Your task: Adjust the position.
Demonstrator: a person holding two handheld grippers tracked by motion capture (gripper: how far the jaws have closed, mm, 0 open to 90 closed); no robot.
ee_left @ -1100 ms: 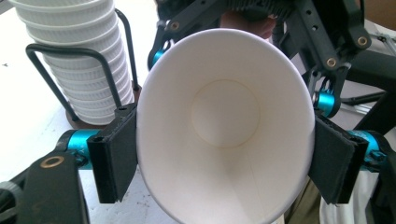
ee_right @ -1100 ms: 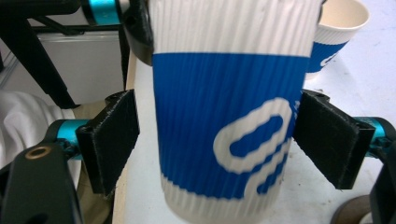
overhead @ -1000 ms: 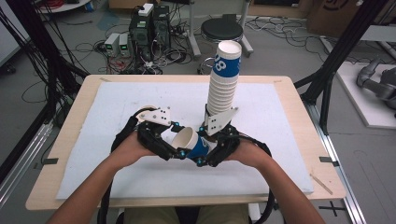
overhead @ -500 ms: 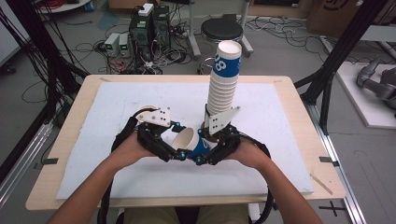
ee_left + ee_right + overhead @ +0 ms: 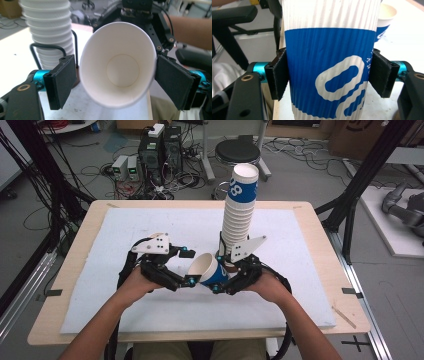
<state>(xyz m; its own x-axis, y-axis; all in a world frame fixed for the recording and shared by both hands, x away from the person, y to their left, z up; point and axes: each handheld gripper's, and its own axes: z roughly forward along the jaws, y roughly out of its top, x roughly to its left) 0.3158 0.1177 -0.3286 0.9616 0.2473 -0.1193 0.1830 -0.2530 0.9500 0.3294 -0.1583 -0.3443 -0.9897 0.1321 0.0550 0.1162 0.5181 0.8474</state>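
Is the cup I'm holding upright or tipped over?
Tipped on its side. The cup lies level in the right gripper, its mouth facing the left gripper, which looks straight into its empty inside.

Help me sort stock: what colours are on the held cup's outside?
Blue band on white, best in the right gripper view: cup.

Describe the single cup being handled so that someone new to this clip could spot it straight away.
Start at the white mat on the wooden table, then find the tall stack of cups near its middle. Just in front of the stack's foot, between the person's hands, lies the single cup, clamped by the right tool. Unlike the upright stacked cups, it lies tipped sideways, its white mouth facing the left tool.
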